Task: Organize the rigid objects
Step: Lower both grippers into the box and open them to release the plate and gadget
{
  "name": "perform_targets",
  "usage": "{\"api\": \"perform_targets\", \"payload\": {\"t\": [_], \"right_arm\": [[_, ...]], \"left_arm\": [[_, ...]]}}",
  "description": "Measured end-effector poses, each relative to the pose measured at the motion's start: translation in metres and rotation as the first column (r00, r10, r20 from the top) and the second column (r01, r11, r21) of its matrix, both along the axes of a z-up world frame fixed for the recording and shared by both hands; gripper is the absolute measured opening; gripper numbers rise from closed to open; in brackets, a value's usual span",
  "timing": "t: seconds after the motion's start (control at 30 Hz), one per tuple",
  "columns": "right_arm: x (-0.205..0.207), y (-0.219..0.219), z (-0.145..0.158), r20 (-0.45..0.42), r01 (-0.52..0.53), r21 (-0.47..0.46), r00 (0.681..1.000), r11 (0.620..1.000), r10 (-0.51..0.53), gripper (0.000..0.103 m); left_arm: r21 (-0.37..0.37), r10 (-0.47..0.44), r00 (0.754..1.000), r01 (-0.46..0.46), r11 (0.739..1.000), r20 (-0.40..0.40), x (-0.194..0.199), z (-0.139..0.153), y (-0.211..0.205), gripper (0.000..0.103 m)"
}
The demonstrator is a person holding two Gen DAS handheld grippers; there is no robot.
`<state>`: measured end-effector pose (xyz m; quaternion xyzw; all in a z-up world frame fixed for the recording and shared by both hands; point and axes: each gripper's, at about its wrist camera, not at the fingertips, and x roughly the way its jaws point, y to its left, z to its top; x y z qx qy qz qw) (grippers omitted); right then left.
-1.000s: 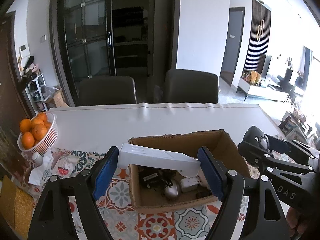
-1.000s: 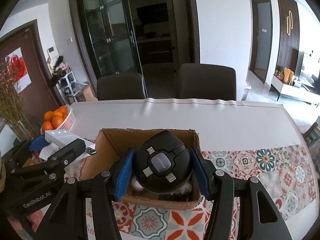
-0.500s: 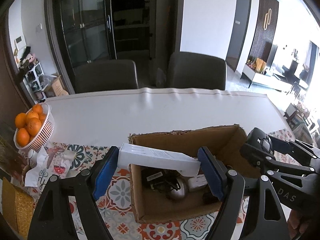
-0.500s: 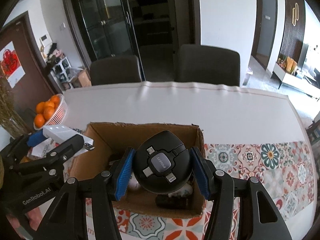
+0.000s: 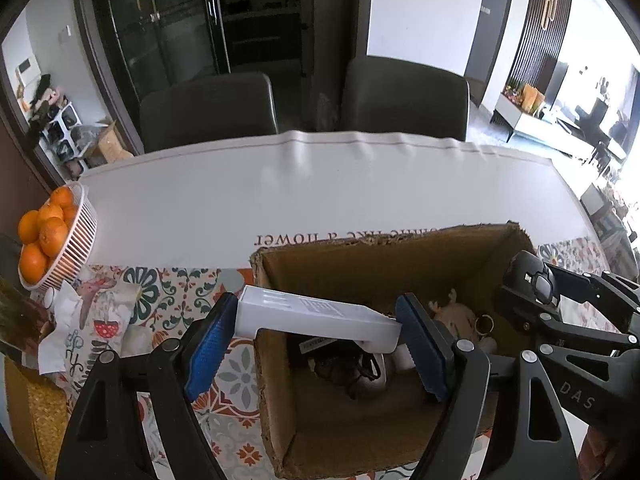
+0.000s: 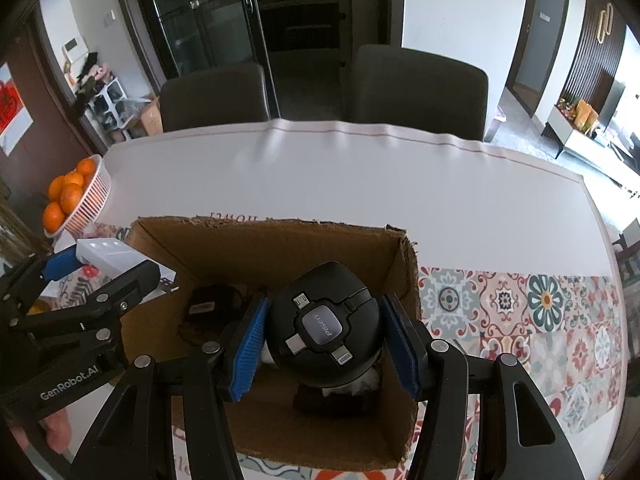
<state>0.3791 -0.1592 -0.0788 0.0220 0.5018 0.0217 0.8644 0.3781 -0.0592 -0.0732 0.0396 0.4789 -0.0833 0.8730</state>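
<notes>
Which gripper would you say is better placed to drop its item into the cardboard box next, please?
Probably the right gripper: its black round charger hangs wholly over the cardboard box, while the left gripper's white box still straddles the box's left wall.

Counts: 2 hand-held grippers, left (image 5: 316, 340) and right (image 6: 323, 338); 1 cardboard box (image 6: 256, 248); 1 orange basket (image 5: 76, 236) at table's left edge; 2 chairs (image 6: 214, 94).

The left gripper (image 5: 316, 338) clamps a white box (image 5: 316, 317) above the open cardboard box (image 5: 360, 256).
</notes>
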Motion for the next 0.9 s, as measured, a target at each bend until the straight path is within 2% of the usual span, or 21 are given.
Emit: {"api": "perform_targets", "payload": {"t": [0.27,0.47,0.57,0.73,0.9], "right_arm": [[-0.002,-0.006,-0.002,-0.009,0.015,-0.007,1.0,1.0,-0.015,0.063],[-0.016,-0.012,0.008,0.019,0.052,-0.016,0.998,0.999,-0.052,0.066],[-0.024,-0.015,0.013,0.039,0.069,-0.018,0.997,0.997,-0.068,0.066],[-0.044,-0.019,0.026,0.084,0.101,-0.049,0.992,0.994,-0.096,0.066],[-0.072,-0.018,0.044,0.151,0.135,-0.055,0.98,0.989,-0.126,0.071]], "left_arm": [[0.02,-0.004,0.999,0.004,1.0,-0.034,-0.001,-0.005,-0.003,0.08],[-0.004,-0.018,0.999,0.018,1.0,-0.042,-0.011,-0.002,-0.008,0.084],[0.007,-0.019,0.999,0.02,1.0,-0.034,-0.019,0.002,-0.01,0.085],[0.023,-0.009,1.0,0.009,1.0,0.022,-0.041,0.017,-0.009,0.089],[0.032,0.013,0.994,-0.017,0.999,0.112,-0.071,0.038,-0.004,0.096]]}}
